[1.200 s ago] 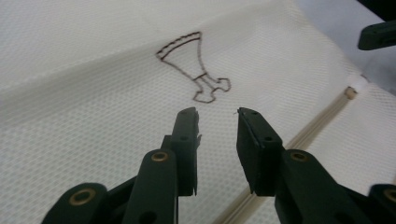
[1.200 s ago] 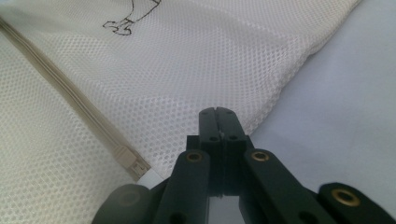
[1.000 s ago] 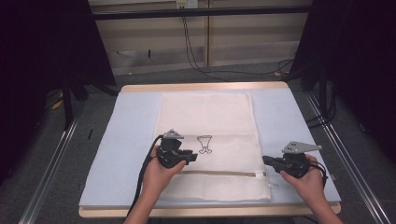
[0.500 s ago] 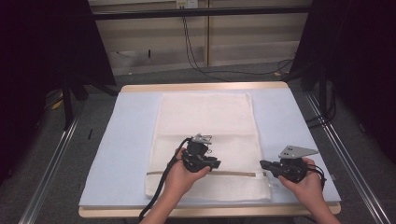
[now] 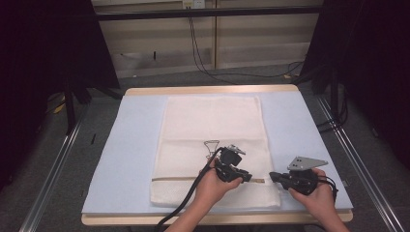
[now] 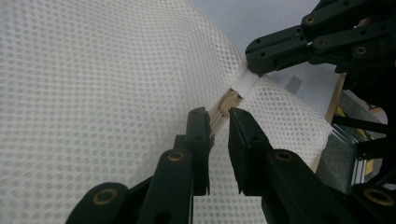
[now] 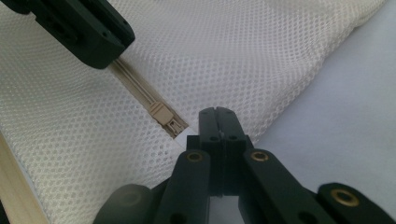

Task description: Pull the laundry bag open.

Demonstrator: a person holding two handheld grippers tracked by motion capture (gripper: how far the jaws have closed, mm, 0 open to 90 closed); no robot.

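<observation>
Pinching the white tab at the zipper's end, the right gripper [image 7: 218,123] stays pressed together while the left gripper [image 6: 218,122], jaws narrowly apart and just closing, straddles the beige zipper pull [image 6: 229,100], a detail lost from above where the mesh laundry bag [image 5: 212,130] lies on the blue mat [image 5: 130,145].

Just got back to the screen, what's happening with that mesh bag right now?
A person is working the zipper of a white mesh laundry bag lying flat on the blue mat. The right tool is shut on the white tab at the zipper's end, pinning it. The left tool has just been closing, and its pads straddle the zipper track just short of the beige slider, without pinching it yet.
</observation>
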